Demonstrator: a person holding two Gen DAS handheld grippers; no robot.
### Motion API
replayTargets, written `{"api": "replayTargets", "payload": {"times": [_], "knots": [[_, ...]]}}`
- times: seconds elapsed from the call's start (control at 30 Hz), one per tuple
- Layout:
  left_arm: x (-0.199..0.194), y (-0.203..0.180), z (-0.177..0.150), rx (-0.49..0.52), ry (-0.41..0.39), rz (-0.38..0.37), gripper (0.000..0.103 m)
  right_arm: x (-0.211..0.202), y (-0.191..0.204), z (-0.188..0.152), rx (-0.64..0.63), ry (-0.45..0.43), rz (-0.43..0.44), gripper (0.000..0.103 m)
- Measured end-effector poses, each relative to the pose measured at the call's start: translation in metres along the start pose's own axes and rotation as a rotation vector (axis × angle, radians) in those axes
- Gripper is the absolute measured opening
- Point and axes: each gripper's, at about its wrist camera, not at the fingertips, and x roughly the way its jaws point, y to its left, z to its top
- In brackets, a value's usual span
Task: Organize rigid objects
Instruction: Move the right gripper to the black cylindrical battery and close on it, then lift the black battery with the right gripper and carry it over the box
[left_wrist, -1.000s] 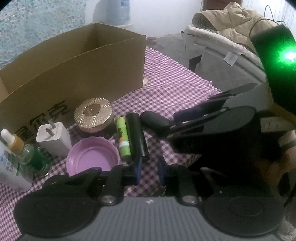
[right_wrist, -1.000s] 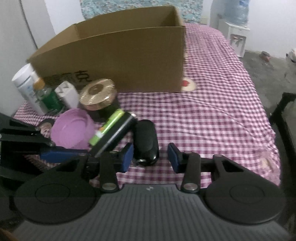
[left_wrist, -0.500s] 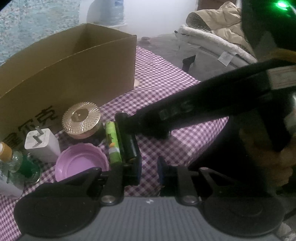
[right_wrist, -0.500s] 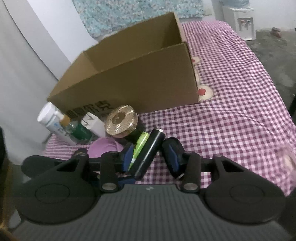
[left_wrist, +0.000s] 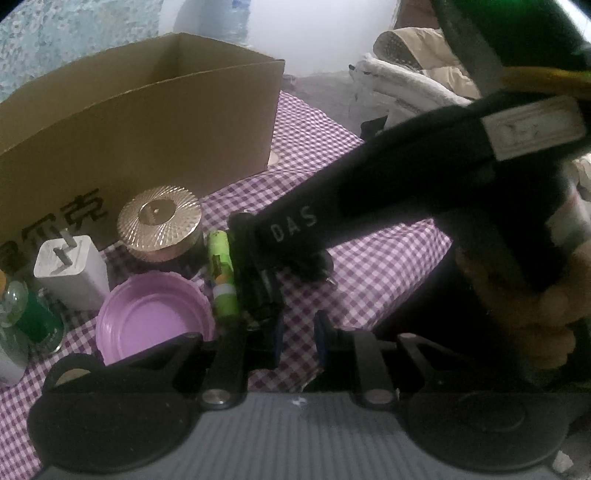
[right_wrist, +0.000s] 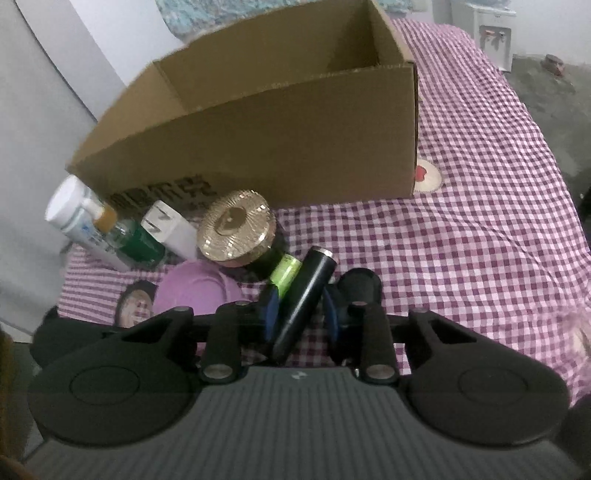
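My right gripper (right_wrist: 300, 314) is shut on a black cylinder (right_wrist: 306, 291) and holds it tilted above the checked cloth (right_wrist: 480, 236). It shows in the left wrist view (left_wrist: 271, 282) reaching over the objects. The green battery (right_wrist: 285, 272), a black oval object (right_wrist: 360, 286), the gold-lidded jar (right_wrist: 236, 229), purple lid (right_wrist: 192, 291) and white charger (right_wrist: 171, 230) lie before the open cardboard box (right_wrist: 280, 136). My left gripper (left_wrist: 298, 338) is open and empty, low by the purple lid (left_wrist: 155, 321).
A white bottle (right_wrist: 74, 214) and a green glass bottle (right_wrist: 138, 245) stand at the left by the wall. The table's edge drops off on the right. A chair with clothes (left_wrist: 413, 74) stands beyond the table.
My right gripper moved from the black oval object to the black cylinder, closed on it and lifted it clear of the green battery. The left gripper stayed low and open.
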Motion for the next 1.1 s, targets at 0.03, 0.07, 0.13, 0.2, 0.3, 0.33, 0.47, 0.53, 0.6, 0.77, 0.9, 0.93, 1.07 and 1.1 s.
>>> {"api": "replayTargets", "payload": {"times": [0.03, 0.07, 0.13, 0.2, 0.3, 0.33, 0.47, 0.53, 0.6, 0.77, 0.9, 0.93, 1.07, 1.1], "knots": [[-0.001, 0.002, -0.001, -0.003, -0.003, -0.005, 0.019, 0.002, 0.0, 0.001, 0.005, 0.009, -0.004, 0.024], [-0.002, 0.003, -0.002, -0.007, -0.006, -0.007, 0.019, 0.004, 0.001, 0.002, 0.003, 0.013, -0.008, 0.024], [-0.006, 0.006, -0.001, -0.015, -0.012, -0.009, 0.019, 0.007, 0.003, 0.004, -0.001, 0.017, -0.02, 0.024], [-0.008, 0.008, -0.001, -0.025, -0.017, -0.01, 0.02, 0.009, 0.003, 0.005, 0.001, 0.016, -0.031, 0.024], [-0.013, 0.009, -0.002, -0.028, -0.026, -0.013, 0.026, 0.008, -0.001, 0.004, 0.03, 0.02, -0.024, 0.022], [-0.015, 0.009, -0.003, -0.028, -0.028, -0.016, 0.032, 0.007, -0.003, 0.002, 0.045, 0.026, -0.017, 0.021], [-0.017, 0.005, -0.002, -0.019, -0.028, -0.032, 0.04, 0.001, -0.012, -0.007, 0.114, 0.049, 0.025, 0.021], [-0.016, 0.004, -0.002, -0.015, -0.022, -0.033, 0.043, -0.001, -0.016, -0.011, 0.15, 0.061, 0.05, 0.021], [-0.013, 0.002, -0.001, -0.009, -0.01, -0.025, 0.044, -0.001, -0.02, -0.016, 0.187, 0.079, 0.083, 0.021], [-0.005, 0.0, 0.005, -0.01, 0.025, 0.006, 0.035, -0.002, -0.023, -0.016, 0.215, 0.1, 0.117, 0.023], [-0.002, 0.002, 0.007, -0.021, 0.037, 0.025, 0.032, 0.0, -0.024, -0.011, 0.22, 0.088, 0.127, 0.024], [-0.001, 0.002, 0.008, -0.022, 0.039, 0.029, 0.032, 0.001, -0.025, -0.011, 0.219, 0.087, 0.131, 0.023], [0.002, 0.0, 0.009, -0.009, 0.037, 0.052, 0.031, 0.0, -0.028, -0.012, 0.244, 0.07, 0.151, 0.022], [0.003, -0.001, 0.008, -0.004, 0.036, 0.06, 0.031, 0.0, -0.029, -0.013, 0.252, 0.062, 0.156, 0.022]]}}
